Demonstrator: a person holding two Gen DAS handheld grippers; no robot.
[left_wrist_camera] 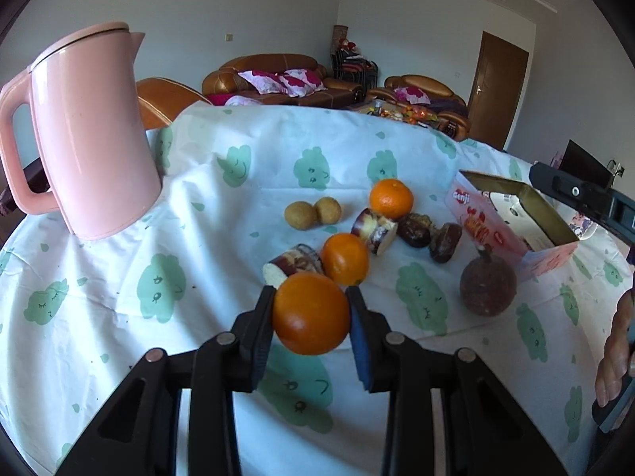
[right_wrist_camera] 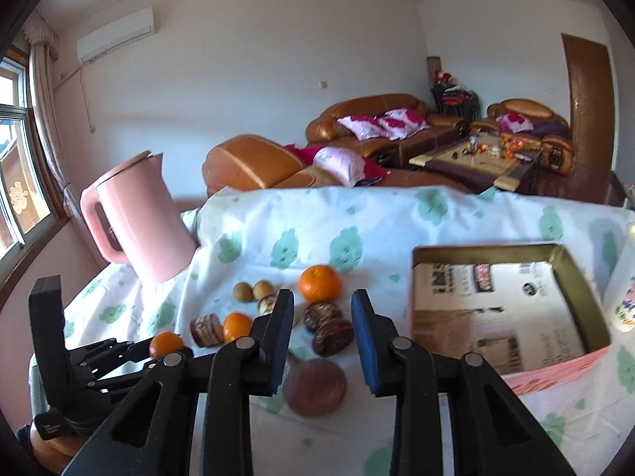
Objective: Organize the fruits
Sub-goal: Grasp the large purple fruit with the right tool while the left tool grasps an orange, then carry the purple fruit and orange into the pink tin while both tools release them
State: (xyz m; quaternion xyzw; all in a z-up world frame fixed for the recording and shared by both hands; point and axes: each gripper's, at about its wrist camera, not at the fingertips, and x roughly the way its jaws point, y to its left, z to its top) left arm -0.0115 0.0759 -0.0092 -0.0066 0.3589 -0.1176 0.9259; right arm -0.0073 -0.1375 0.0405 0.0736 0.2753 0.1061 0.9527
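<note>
Sunlit living room with brown leather sofas [right_wrist_camera: 381, 127] at the back, and up front a surface draped in a white cloth [left_wrist_camera: 119, 269] printed with green clouds. Above that cloth, the left tongs [left_wrist_camera: 310, 313] are clamped on an orange [left_wrist_camera: 311, 313], one finger pressing each side of it, and it hangs clear of the cloth. From the right wrist view the same orange [right_wrist_camera: 166, 343] shows small at the tip of the left tongs [right_wrist_camera: 158, 347]. Just beyond it lie a second orange [left_wrist_camera: 344, 258] and a third orange [left_wrist_camera: 391, 198], with two striped cut pieces [left_wrist_camera: 293, 263] touching or close beside them. Two small tan fruits [left_wrist_camera: 313, 213] sit side by side farther back, and dark brown wrinkled fruits [left_wrist_camera: 430, 234] cluster to the right. A round reddish-brown fruit [left_wrist_camera: 489, 287] rests near the pink tin box [left_wrist_camera: 496, 226], which stands open with printed paper inside. The right tongs [right_wrist_camera: 322, 341] hover apart with nothing between them, above the reddish-brown fruit and beside the box. A pink kettle [left_wrist_camera: 91, 135] stands at the far left of the cloth.
</note>
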